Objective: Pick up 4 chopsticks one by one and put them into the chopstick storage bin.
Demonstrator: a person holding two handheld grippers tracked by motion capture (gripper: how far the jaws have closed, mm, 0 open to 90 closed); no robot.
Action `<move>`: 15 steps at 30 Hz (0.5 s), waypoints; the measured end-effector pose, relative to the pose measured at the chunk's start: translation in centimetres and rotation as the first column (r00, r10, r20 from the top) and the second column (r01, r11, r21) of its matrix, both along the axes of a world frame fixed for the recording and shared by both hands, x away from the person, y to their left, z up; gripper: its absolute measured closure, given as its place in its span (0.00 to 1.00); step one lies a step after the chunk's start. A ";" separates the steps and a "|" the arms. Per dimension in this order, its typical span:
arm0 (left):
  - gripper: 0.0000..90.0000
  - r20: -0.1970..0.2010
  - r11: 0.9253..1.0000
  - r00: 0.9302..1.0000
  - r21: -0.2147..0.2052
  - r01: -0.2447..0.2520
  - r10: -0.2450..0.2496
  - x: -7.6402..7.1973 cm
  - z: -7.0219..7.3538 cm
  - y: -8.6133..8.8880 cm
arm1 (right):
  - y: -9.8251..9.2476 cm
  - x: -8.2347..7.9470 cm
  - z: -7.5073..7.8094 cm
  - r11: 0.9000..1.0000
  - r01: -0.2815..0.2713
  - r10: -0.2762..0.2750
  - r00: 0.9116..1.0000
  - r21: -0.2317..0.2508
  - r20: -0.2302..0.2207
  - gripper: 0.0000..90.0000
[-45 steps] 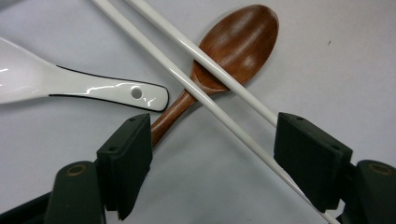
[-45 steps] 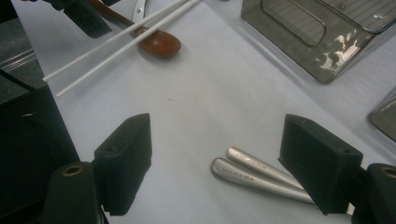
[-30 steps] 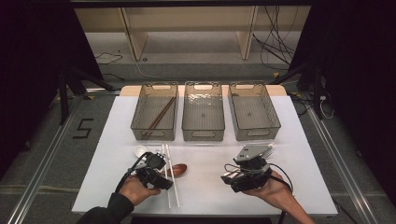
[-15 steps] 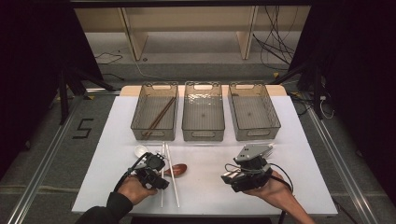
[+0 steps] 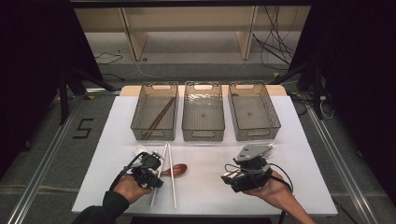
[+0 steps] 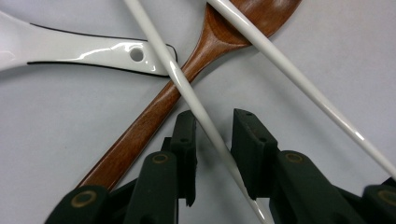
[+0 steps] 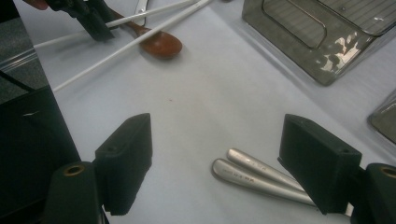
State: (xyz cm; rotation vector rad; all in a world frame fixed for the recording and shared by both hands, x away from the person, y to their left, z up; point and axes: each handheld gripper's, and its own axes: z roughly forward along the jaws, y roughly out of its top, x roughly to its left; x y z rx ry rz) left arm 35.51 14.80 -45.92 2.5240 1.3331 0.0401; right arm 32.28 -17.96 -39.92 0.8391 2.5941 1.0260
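Left hand-held gripper sits low over the white worktop at front left, jaws straddling one thin white glossy chopstick. The jaws have just been closing, but in the left gripper view slim gaps remain on both sides of the stick, so the pads are not pressing it yet. That view also shows the chopstick lying across the brown wooden spoon's handle, with the white ceramic spoon's holed handle touching the stick; its bowl is cut off at the left edge. A second white chopstick runs apart to the right. In the high view the gripper body hides the jaw tips and the crossing. Right hand-held gripper hovers at front right, jaws wide apart and holding nothing; two grey metal handles lie between them on the worktop, their far ends hidden behind the right jaw. Three clear plastic bins stand in a row behind, the left one holding brown wooden chopsticks.
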 end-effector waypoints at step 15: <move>0.85 -0.031 0.999 0.999 -0.017 -0.041 0.041 0.5 -0.1 1.2 | 0.1 -0.1 0.0 1.000 -0.001 0.001 1.000 -0.002 0.001 0.29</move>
